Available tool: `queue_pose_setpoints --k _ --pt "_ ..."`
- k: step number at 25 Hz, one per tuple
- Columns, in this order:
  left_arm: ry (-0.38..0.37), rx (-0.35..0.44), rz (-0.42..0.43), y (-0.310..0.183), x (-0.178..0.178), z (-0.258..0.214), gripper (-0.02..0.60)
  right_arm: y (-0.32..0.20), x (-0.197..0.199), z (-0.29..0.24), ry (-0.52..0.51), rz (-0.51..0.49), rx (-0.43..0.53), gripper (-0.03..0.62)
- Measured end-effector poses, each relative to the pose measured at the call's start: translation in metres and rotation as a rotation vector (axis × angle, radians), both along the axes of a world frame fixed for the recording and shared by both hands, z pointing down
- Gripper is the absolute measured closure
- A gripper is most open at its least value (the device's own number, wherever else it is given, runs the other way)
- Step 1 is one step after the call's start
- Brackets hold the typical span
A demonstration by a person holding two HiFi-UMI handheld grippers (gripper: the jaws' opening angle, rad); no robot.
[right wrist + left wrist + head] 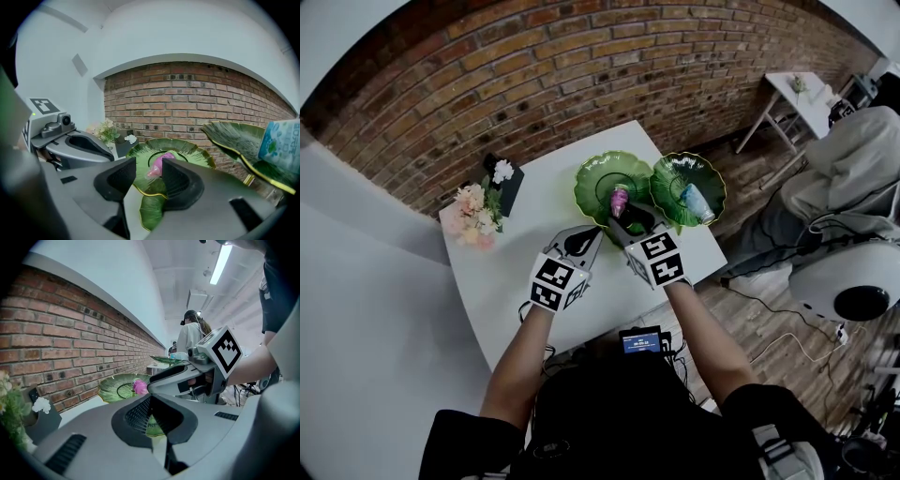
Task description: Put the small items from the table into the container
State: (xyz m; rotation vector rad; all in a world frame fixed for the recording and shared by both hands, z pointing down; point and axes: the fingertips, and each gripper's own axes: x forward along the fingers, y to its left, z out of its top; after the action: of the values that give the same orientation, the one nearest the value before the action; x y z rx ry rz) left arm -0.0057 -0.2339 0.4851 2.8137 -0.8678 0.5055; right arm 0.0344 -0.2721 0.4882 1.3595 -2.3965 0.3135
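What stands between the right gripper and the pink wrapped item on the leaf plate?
Nothing visible. The right gripper has open jaws aimed straight at the pink item on the leaf plate; the left gripper is off to one side.

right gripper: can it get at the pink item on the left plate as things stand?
Probably yes. The right gripper has its fingers apart, and the pink item lies exposed on the plate, lined up with the gap just ahead. Nothing sits between them; the left gripper is off to the side.
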Motion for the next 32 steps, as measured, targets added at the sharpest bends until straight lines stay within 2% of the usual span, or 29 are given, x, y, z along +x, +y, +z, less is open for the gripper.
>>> queue_pose_setpoints --k 7,17,32 --pt "-0.002 0.004 -0.01 0.004 -0.004 -0.001 0.572 0.006 -0.001 -0.005 -0.014 0.002 0.002 0.421" --pt "-0.004 0.034 -0.009 0.024 -0.009 -0.007 0.572 0.029 0.0 -0.016 -0.076 0.008 0.014 0.56" --pt "0.039 0.024 -0.028 0.05 -0.018 -0.004 0.572 0.077 -0.02 -0.005 -0.154 -0.073 -0.028 0.579"
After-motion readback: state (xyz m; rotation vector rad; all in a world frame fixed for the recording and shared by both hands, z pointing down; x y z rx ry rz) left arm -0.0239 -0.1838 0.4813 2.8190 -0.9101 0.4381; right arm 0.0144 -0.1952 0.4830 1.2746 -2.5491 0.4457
